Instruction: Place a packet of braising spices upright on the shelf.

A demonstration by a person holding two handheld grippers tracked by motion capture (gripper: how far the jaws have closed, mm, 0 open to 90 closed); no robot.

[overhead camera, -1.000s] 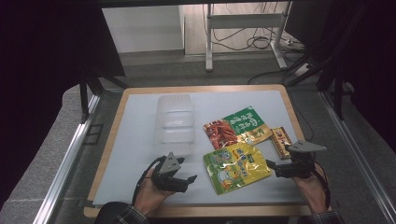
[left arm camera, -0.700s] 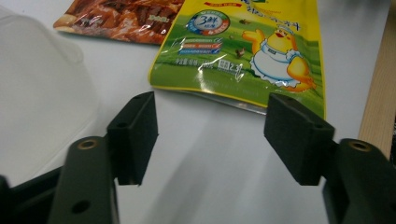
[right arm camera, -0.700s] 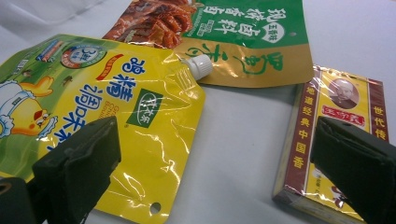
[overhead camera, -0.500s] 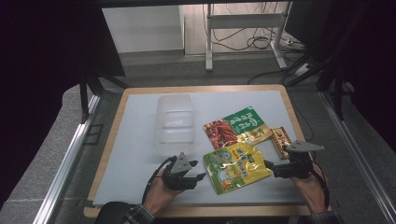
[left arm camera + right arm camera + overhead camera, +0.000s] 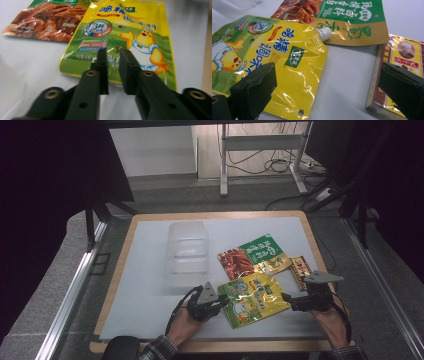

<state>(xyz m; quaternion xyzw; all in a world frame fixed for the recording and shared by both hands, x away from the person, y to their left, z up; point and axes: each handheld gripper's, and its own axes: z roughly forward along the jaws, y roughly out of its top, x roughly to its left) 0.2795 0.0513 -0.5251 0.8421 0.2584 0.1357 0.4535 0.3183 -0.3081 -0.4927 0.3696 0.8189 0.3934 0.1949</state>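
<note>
Clear plastic container stood empty on the white table, yellow chicken pouch lay between both grippers, left gripper just closing, jaws nearly together over the pouch edge, whether pinching it unclear, right gripper wide open, holding nothing, beside a small box.

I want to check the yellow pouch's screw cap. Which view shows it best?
The right gripper view: the white cap sits sharp and unobstructed at the corner of the yellow pouch. In the high view it is too small to make out; the left gripper view shows the pouch's printed front.
</note>
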